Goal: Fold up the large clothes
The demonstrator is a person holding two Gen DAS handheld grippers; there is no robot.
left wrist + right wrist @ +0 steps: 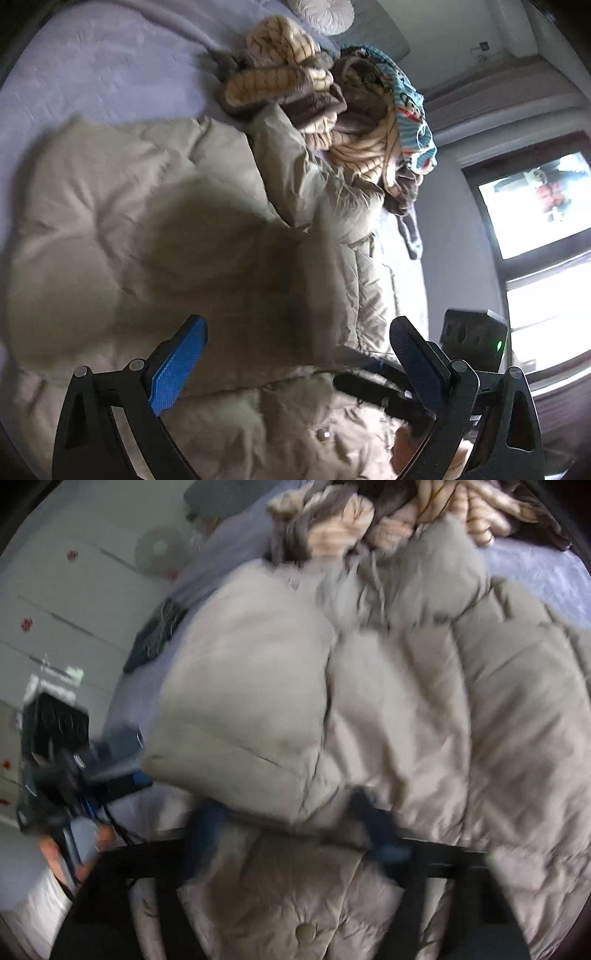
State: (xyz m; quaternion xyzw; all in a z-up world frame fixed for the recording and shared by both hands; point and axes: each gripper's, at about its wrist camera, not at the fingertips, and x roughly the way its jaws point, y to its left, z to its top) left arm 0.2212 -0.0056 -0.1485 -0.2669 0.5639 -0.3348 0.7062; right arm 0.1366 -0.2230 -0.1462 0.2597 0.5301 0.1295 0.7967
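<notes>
Already partly folded, beige coat [147, 229] lies on bed [74, 66]; left gripper [295, 365] fingers apart, right gripper [295, 827] too blurred to tell; clothes pile [332, 96] unfolded.

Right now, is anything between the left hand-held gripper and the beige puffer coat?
Nothing visible. The left hand-held gripper hangs open directly over the beige puffer coat. The pile of other clothes lies beyond it on the bed.

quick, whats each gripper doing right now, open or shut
Left gripper: open, nothing between its fingers, over the beige puffer coat.
Right gripper: open, fingers spread over the coat, blurred.
</notes>
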